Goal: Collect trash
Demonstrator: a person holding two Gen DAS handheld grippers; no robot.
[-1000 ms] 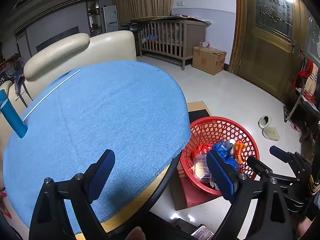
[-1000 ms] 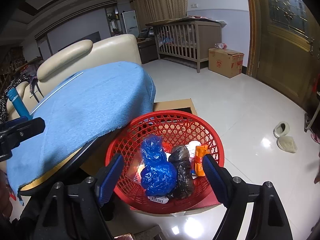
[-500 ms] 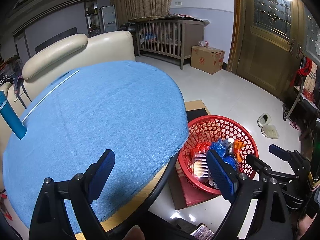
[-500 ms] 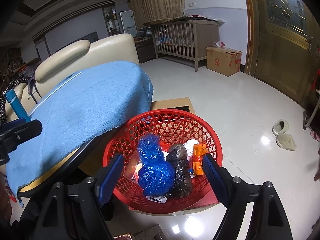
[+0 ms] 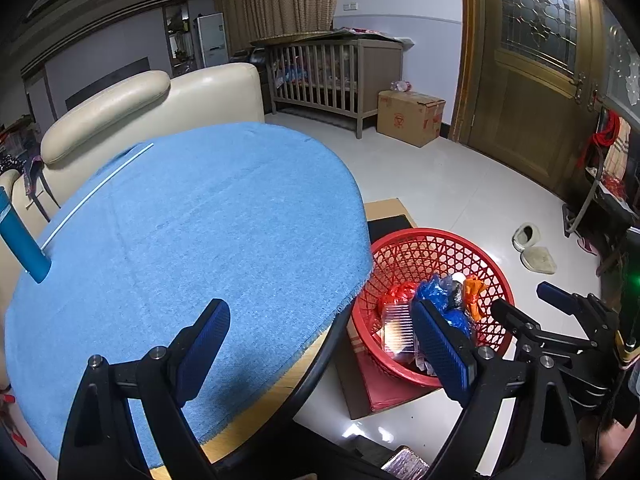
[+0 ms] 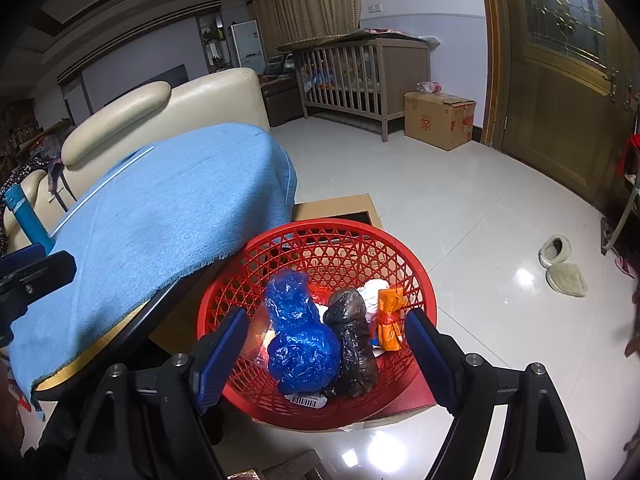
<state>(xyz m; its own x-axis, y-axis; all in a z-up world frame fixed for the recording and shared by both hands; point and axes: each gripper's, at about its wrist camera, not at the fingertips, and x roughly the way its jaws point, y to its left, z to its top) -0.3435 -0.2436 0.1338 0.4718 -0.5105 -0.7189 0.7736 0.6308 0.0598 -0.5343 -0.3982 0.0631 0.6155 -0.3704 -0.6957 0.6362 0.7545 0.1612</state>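
Almost nothing has changed over the last second. Both the left tongs [image 5: 320, 344] and the right tongs [image 6: 326, 344] are kept wide apart and empty. The crumpled plastic trash bags [image 6: 304, 340] lie collected in the red lattice plastic basket [image 6: 320, 236] beside the blue-clothed round tabletop [image 5: 192, 220], on which no trash is seen; collection is judged finished.

Red lattice basket [image 6: 256, 304], blue cloth [image 5: 192, 232], cream sofa [image 5: 132, 104].

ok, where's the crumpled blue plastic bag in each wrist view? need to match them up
Left wrist: blue plastic bag sits lower right, inside the red basket, partly hidden behind a pad of the left tongs.
Right wrist: the bag is bottom centre, framed between the open pads of the right tongs.
Shared landmark: the cardboard box beside the crib.
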